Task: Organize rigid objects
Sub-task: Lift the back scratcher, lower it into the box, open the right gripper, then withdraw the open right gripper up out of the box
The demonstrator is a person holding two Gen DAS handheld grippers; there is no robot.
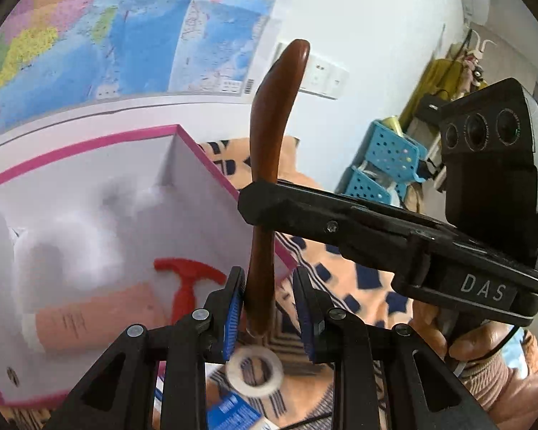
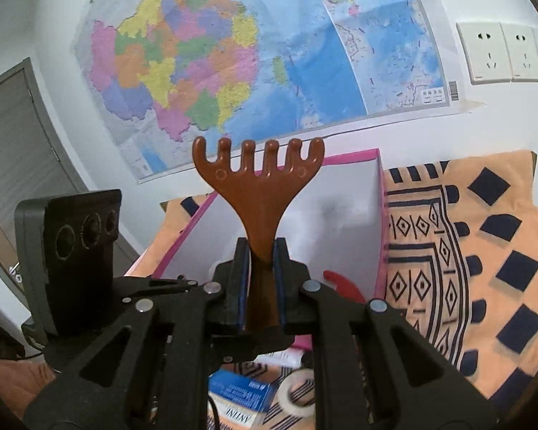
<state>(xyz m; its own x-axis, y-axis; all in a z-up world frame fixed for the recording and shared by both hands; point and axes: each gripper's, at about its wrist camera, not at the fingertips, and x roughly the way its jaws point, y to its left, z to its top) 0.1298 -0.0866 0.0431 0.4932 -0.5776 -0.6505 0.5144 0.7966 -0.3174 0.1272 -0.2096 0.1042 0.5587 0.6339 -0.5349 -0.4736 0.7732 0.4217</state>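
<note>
A brown back scratcher (image 1: 269,125) with a pronged head (image 2: 258,165) is held upright above the pink-rimmed white box (image 1: 183,179). My right gripper (image 2: 262,247) is shut on its neck, and in the left wrist view it reaches in from the right (image 1: 260,200). My left gripper (image 1: 269,272) is drawn in narrow around the handle's lower end. The handle lies against the left pad (image 1: 235,304), and a slim gap shows by the other pad. In the box lie a red T-shaped piece (image 1: 186,276) and a pink tube (image 1: 97,319).
An orange patterned cloth (image 2: 466,251) covers the surface. Below the grippers lie a white tape roll (image 1: 256,367) and a blue carton (image 2: 240,397). Blue perforated baskets (image 1: 391,165) stand at the right. A wall with a map (image 2: 233,71) is behind the box. A hand (image 1: 466,340) holds the right gripper.
</note>
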